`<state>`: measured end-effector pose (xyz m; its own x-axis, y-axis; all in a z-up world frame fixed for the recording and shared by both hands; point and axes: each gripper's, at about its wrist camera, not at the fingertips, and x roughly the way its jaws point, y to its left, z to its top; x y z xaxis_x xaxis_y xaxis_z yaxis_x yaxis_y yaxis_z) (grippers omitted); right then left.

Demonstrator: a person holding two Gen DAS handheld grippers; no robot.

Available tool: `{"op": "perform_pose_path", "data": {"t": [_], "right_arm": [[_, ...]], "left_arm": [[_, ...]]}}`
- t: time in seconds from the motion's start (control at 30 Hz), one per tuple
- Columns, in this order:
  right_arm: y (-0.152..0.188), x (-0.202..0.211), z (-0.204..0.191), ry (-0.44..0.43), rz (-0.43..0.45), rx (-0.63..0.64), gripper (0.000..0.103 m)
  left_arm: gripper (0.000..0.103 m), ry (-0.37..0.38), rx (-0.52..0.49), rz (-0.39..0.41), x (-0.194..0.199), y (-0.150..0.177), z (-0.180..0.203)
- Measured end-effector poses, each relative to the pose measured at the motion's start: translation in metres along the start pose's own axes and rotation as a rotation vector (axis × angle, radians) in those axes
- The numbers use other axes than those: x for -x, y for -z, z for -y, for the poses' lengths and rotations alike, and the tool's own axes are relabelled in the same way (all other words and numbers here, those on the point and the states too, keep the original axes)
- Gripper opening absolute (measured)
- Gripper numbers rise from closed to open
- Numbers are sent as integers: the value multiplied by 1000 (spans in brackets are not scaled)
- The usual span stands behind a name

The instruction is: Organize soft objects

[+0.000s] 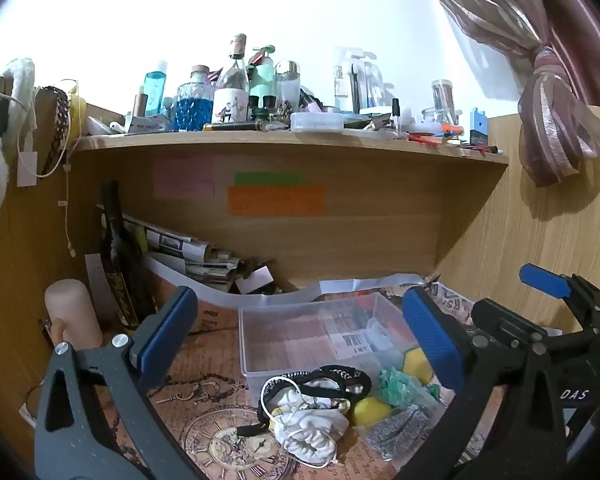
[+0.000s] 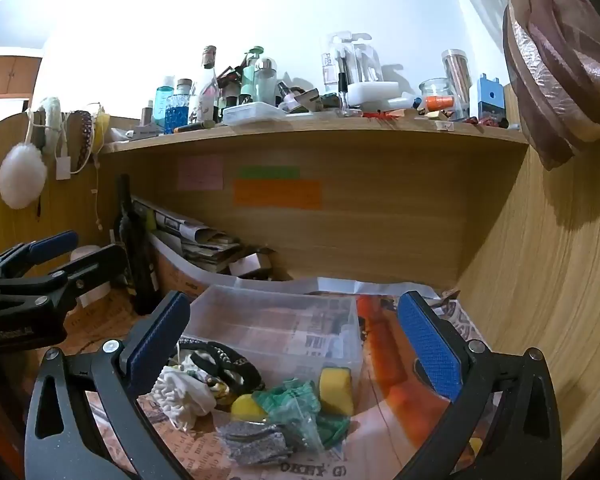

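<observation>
A pile of soft things lies on the desk in front of a clear plastic bin (image 1: pixel 300 332) (image 2: pixel 276 320): a white scrunched cloth (image 1: pixel 312 432) (image 2: pixel 184 394), black headbands (image 1: pixel 332 380) (image 2: pixel 224 364), a yellow ball (image 1: pixel 372 410) (image 2: pixel 246 406), a yellow sponge (image 1: pixel 416 364) (image 2: pixel 336 390), green netting (image 1: pixel 400 388) (image 2: pixel 296 400) and a grey glittery piece in a clear bag (image 1: pixel 400 430) (image 2: pixel 256 442). My left gripper (image 1: pixel 300 340) is open above the pile and bin. My right gripper (image 2: pixel 296 344) is open over the same pile. Both are empty.
A wooden shelf (image 1: pixel 292 144) (image 2: pixel 312 132) above carries many bottles and jars. A dark bottle (image 1: pixel 116 248) (image 2: pixel 134 248), stacked papers (image 1: pixel 188 252) and a pale cylinder (image 1: pixel 72 312) stand at the left. A curtain (image 1: pixel 556 128) hangs at the right. Patterned paper (image 1: pixel 212 428) covers the desk.
</observation>
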<state>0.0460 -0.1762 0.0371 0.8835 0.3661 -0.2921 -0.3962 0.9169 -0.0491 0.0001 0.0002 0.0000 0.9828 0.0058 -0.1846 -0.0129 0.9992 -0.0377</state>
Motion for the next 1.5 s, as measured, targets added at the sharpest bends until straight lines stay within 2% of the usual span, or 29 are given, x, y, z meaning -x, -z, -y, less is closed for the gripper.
{"op": "perform_pose_path", "data": {"t": [0.07, 0.1, 0.33, 0.7, 1.5], "right_arm": [[0, 0, 0, -2, 5, 2, 103], [0, 0, 0, -2, 5, 1, 103], [-2, -3, 1, 1, 6, 0, 103], [-1, -2, 5, -3, 11, -11, 103], [-1, 2, 4, -14, 21, -40, 103]], "left_arm": [[103, 1, 3, -1, -1, 0, -1], [103, -1, -13, 28, 4, 1, 2], [103, 21, -4, 10, 5, -14, 2], [103, 18, -3, 27, 4, -3, 0], [103, 29, -10, 26, 1, -4, -1]]}}
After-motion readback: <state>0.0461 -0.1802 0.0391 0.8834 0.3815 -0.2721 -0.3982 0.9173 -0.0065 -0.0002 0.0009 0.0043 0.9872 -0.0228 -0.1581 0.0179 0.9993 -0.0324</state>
